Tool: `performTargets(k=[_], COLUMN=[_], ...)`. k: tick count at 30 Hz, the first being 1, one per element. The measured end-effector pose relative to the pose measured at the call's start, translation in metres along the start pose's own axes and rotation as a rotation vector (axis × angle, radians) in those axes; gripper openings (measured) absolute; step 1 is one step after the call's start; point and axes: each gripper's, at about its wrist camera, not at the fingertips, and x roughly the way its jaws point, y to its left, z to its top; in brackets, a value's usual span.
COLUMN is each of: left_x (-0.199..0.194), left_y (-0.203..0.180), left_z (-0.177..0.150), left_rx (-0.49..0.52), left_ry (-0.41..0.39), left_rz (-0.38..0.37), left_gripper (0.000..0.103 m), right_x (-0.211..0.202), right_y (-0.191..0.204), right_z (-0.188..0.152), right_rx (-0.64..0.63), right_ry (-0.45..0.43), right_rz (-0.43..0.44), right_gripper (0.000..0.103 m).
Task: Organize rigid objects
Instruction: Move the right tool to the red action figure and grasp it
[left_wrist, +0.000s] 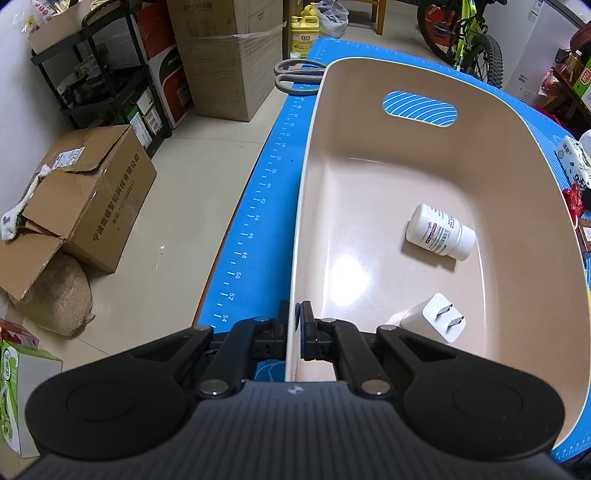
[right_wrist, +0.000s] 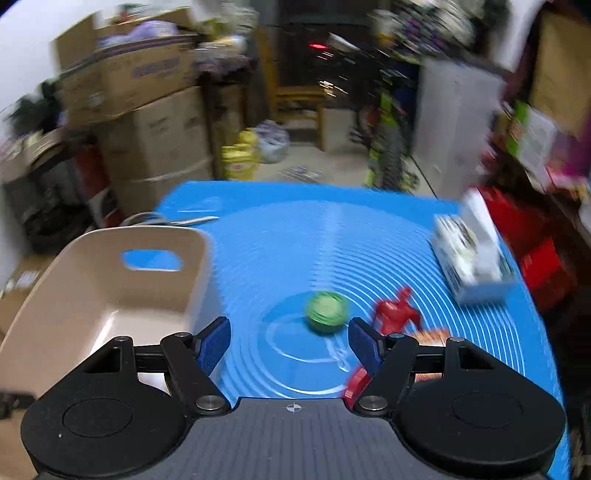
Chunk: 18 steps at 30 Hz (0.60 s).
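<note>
the left gripper (left_wrist: 296, 325) is clamped on the near left rim of the beige plastic bin (left_wrist: 314, 155), one pad outside the wall and one inside, with the thin rim pinched between them. the bin sits on the blue measuring mat (left_wrist: 266, 206), close to the mat's ruled left edge. inside it, a white pill bottle (left_wrist: 439, 234) lies on its side toward the right wall, and a white plug adapter (left_wrist: 436, 319) rests on the floor of the bin nearer the camera, prongs pointing up and right (the two are apart, not touching). grey-handled scissors (left_wrist: 295, 74) lie on the mat beyond the bin's far left corner.

the right gripper (right_wrist: 290, 341) hangs over the mat with its blue pads well apart and nothing between them; the view is blurred. just ahead of it a green round object (right_wrist: 327, 312) sits on the mat, beside a red toy figure (right_wrist: 395, 314). a white carton (right_wrist: 469, 254) stands farther right. the bin is at the left.
</note>
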Motion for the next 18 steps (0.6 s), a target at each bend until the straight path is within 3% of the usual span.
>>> performTargets(k=[11,18], left_x=[0.001,0.001], left_y=[0.001,0.001], left_z=[0.001,-0.001], left_rx=[-0.014,-0.011], left_ry=[0.004,0.003], left_rz=[-0.004,-0.002], left_gripper=[0.007,0.007], right_x=[0.058,0.078], right_y=[-0.035,-0.044], right_z=[-0.014,-0.023], right_rx=[0.144,0.176], right_ry=[0.062,0.101], right_rz=[-0.094,-0.119], right_gripper=[0.072,0.059])
